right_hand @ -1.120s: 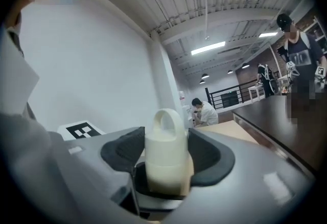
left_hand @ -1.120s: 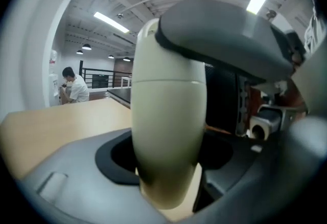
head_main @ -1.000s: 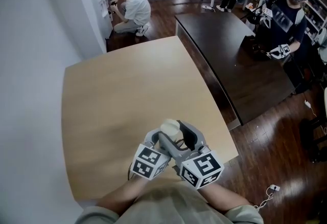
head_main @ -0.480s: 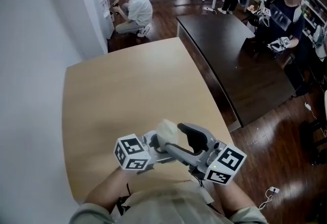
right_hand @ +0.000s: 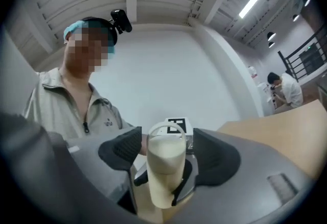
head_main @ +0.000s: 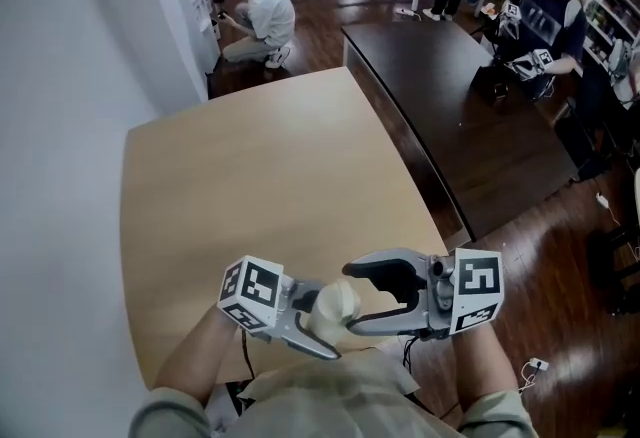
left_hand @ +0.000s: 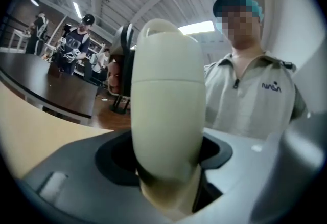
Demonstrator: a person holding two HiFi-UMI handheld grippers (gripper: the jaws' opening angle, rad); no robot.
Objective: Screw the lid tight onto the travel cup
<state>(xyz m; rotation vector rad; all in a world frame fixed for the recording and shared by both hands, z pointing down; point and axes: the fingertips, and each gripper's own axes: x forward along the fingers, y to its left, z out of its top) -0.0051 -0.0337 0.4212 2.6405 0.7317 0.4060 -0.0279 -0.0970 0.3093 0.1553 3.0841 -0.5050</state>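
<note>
White wall fills the 9 o'clock side of the head view. Light wood table takes the centre, bare top. Dark table at 2 o'clock, dark wood floor at 3 to 4 o'clock. Crouching person at 11 o'clock by the wall; standing person at 1 o'clock behind the dark table, marker cubes in hand. Wearer's grey shirt at 6 o'clock.

Left gripper comes in from 7 o'clock, pointing toward 3 o'clock, roughly level. Jaws clamped on the travel cup; in the left gripper view the cream body sits tight between the dark pads, and the lid with its loop handle sticks out past them.

Right gripper comes in from 5 o'clock, pointing toward 9 o'clock, facing the left one. Jaws spread and have just been opening; the cup stands between them in the right gripper view, the pad at 3 o'clock clear of it, the pad at 9 o'clock close beside, no squeeze seen.

Cup location: 6 o'clock of the head view, at the table's near edge just in front of the shirt, lid on the cup. Lid tightness can't be told.
</note>
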